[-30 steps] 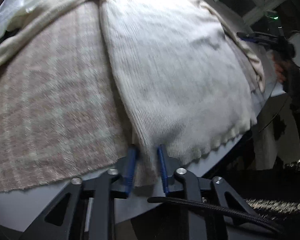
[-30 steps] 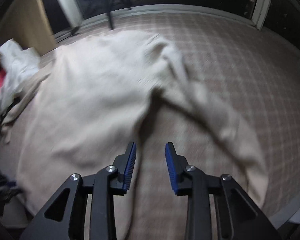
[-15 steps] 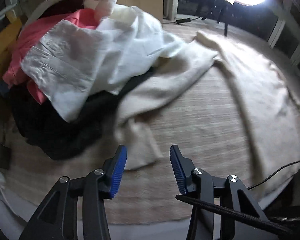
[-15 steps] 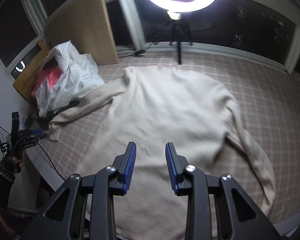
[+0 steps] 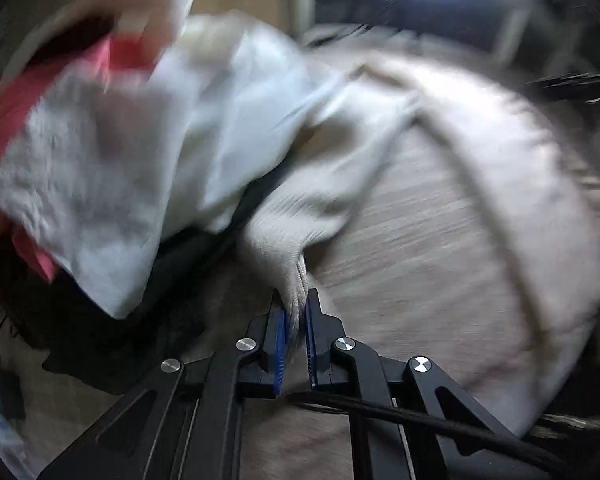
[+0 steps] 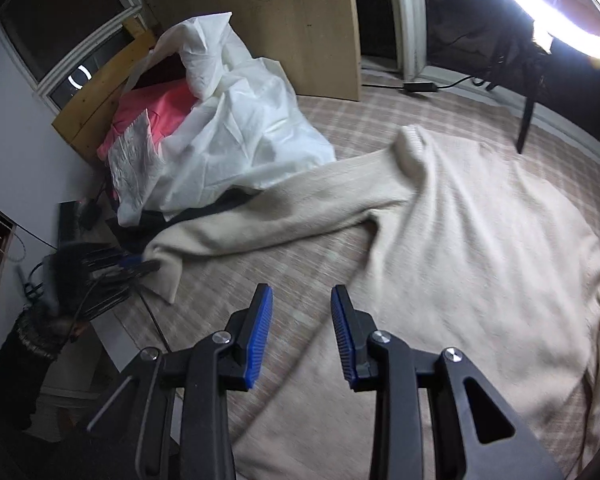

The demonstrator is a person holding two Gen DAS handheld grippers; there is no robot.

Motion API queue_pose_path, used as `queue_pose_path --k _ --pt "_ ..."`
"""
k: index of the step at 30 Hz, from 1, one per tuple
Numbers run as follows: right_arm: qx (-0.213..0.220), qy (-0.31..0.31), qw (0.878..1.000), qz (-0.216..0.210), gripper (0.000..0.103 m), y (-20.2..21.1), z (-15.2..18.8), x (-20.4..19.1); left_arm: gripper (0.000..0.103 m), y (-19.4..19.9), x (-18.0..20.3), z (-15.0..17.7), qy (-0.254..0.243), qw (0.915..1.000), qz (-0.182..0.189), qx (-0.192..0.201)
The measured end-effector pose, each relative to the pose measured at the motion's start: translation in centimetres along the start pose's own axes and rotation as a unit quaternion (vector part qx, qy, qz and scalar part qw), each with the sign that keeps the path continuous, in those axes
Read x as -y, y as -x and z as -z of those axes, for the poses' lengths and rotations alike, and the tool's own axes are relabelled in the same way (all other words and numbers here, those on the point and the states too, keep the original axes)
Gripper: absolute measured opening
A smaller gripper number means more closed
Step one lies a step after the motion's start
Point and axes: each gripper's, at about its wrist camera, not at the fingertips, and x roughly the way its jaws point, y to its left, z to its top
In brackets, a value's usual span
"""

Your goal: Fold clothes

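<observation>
Sleeve cuff (image 5: 290, 276) in closing left gripper (image 5: 296, 320)

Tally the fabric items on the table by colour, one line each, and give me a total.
Cream: 1, the sweater, its sleeve cuff between the left tongs, which are closing on it
White: 1, the crumpled white sheet
Pink: 1, the pink garment
Black: 1, the dark garment under the pile
Total: 4

Motion blur smears the clothes pile (image 5: 112, 152); the ring light (image 6: 560, 8) is cut off.
</observation>
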Motion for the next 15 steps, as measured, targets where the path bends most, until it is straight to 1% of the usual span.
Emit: queue_pose_path --k 1,2,3,4,5,6,9,11,13,15 --pt "-0.006 -0.001 1.000 -0.003 0.030 -0.6 -0.1 -0.1 0.019 0.7 1.0 0.3 -0.013 0.9995 0.027 -0.009" --pt "-0.012 -0.003 1.000 -0.005 0.030 -1.4 -0.3 -0.3 0.034 1.0 1.9 0.9 -0.027 0.9984 0.042 -0.026" --pt "-0.019 -0.006 1.000 -0.008 0.030 -2.3 -0.5 -0.4 0.040 1.2 2.3 1.6 -0.038 0.9976 0.043 -0.038" --pt "-0.025 -0.006 1.000 -0.011 0.030 -3.1 -0.5 -0.7 0.043 1.3 2.2 2.0 -0.039 0.9978 0.035 -0.040" --pt "-0.031 -0.006 0.999 -0.015 0.030 -4.0 -0.6 -1.0 0.042 1.5 1.9 2.5 -0.035 0.9983 0.026 -0.039" --pt "-0.038 -0.002 0.999 -0.019 0.030 -4.9 -0.7 -1.5 0.042 1.4 1.1 2.7 -0.021 0.9988 0.022 -0.038" --pt "-0.054 0.008 0.998 -0.032 0.030 -6.8 -1.0 -3.1 0.042 0.7 -1.8 3.1 0.039 0.9984 0.020 -0.035" --pt "-0.057 0.018 0.998 -0.036 0.030 -7.5 -1.3 -4.1 0.042 -0.4 -2.2 3.3 0.048 0.9980 0.011 -0.038" --pt "-0.056 0.029 0.998 -0.033 0.030 -7.7 -1.7 -5.1 0.042 -1.7 -1.4 3.1 0.046 0.9977 0.017 -0.047" --pt "-0.045 0.029 0.998 -0.035 0.030 -7.0 -2.2 -5.4 0.042 -3.1 -0.4 2.9 0.042 0.9972 0.026 -0.056"
